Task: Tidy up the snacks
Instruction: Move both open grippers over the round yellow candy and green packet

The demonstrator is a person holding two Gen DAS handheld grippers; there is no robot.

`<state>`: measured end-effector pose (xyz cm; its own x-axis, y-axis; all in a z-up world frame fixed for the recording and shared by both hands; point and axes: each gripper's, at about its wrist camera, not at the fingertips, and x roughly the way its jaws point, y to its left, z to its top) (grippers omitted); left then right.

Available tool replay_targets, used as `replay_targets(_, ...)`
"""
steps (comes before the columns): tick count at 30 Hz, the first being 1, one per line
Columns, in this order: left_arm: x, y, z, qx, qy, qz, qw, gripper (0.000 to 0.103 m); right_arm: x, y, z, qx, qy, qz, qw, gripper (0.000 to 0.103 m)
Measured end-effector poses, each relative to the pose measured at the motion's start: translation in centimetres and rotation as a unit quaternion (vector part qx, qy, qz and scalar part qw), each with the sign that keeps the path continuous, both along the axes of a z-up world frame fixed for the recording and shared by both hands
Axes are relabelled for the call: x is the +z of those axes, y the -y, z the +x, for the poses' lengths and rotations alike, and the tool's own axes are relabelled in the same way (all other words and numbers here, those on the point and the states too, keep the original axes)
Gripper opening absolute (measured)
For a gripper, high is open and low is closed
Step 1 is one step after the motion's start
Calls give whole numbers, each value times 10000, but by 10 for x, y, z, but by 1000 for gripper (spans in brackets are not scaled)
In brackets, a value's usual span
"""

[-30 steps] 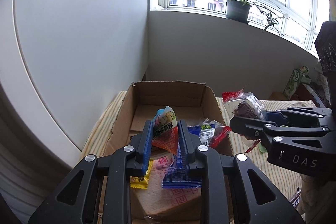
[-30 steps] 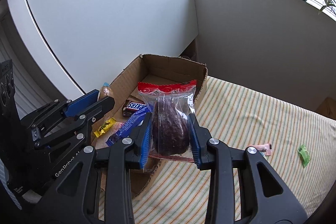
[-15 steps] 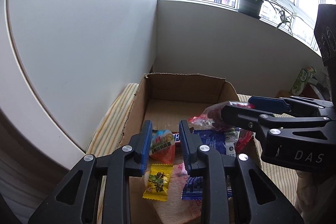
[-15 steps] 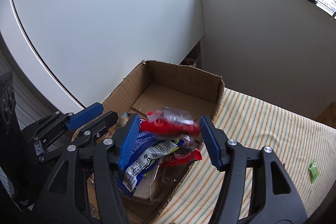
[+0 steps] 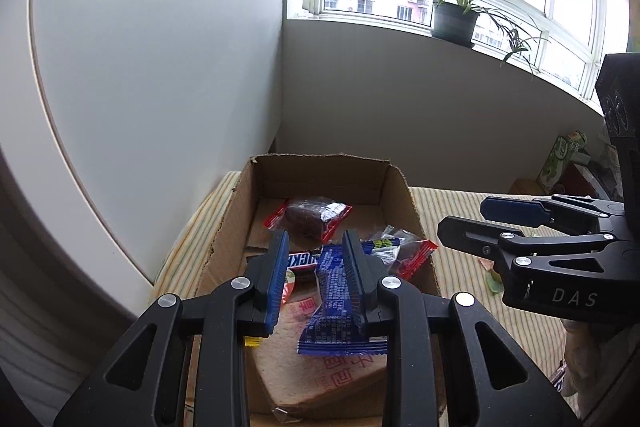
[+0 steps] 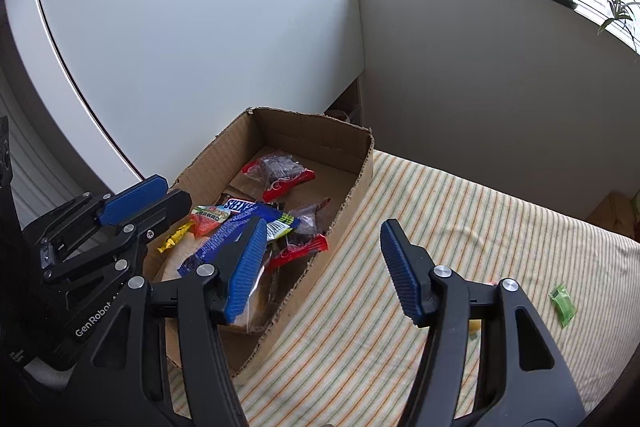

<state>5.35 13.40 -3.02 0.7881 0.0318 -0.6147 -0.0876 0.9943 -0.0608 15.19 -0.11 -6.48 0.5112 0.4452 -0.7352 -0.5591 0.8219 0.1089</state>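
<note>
A white wall (image 6: 192, 27) and a window sill with a potted plant (image 5: 456, 19) back the scene. A striped cloth (image 6: 460, 227) covers the work surface. An open cardboard box (image 6: 360, 183) sits on the cloth next to the wall and holds the snacks.

Box contents, near end: a bread pack (image 5: 312, 367) lies flat, with a blue wrapper (image 5: 340, 307) on top of it. Mid-box: a Snickers bar (image 6: 240, 205), a green-and-red sachet (image 6: 210, 219) and a yellow candy (image 6: 172, 237). Far end: a brownie pack (image 6: 278, 171) with red ends lies alone on the box floor. A second red-ended pack (image 6: 300, 247) rests against the right-hand box wall.

The left gripper (image 5: 316, 267) is positioned over the near end of the box. Its jaws stand slightly apart; the blue wrapper appears to lie below them rather than in a grip, though the overlap makes this uncertain. The right gripper (image 6: 324, 259) is positioned over the right-hand box wall, jaws wide apart with nothing between them.

A green packet (image 6: 562, 303) lies on the cloth, well apart from the box.
</note>
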Motion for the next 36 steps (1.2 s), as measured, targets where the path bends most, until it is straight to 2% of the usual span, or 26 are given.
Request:
replay_targets(5,2,27,-9,-280,38,24,9996,26,-1,38,-6,-209,-31,-21,9998,62)
replay_targets(15,-13,85,-23,-850,-168,23,9962,26,0,111,-19,-720,-15,-11,9974,62)
replay_targets(19,-15,105,-19,-1025,-236,-2,9945,29,-4,133,-7,-916,-75,-14,9958,62)
replay_targets(20,-15,110,-17,-1064,-241,-21,9940,32,-4,139,-4,-968,-103,-5,9952,62)
replay_targets(22,-17,119,-12,-1141,-274,-44,9931,46,-7,149,4,-1049,-180,27,9943,62)
replay_targets(29,-38,148,12,-1358,-656,-123,9885,46,-23,182,42,-1351,-441,-99,9898,62)
replay_targets(36,-60,162,38,-1397,-1032,-290,9844,46,-46,197,75,-1387,-688,-354,9873,62)
